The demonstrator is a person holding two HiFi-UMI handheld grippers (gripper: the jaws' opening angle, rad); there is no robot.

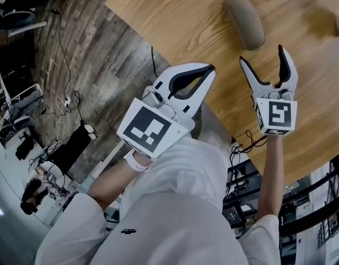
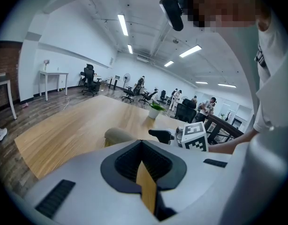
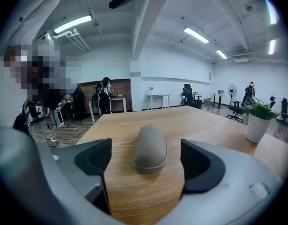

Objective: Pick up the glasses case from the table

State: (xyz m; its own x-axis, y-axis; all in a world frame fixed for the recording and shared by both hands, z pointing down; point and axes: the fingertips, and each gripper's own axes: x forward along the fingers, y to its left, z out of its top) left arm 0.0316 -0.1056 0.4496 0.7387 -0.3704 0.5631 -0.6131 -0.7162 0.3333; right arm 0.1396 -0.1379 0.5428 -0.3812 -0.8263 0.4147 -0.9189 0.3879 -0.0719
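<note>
Aiming right tongs point(image 1: 261, 62), gaping wide and empty, at the glasses case point(image 1: 244, 21) on the table point(image 1: 175, 15) for straddling it; holding left tongs point(image 1: 208, 70) pinched together, empty, aside

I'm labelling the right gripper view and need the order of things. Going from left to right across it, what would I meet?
standing person → glasses case → black office chair → pedestal fan → potted plant
</note>
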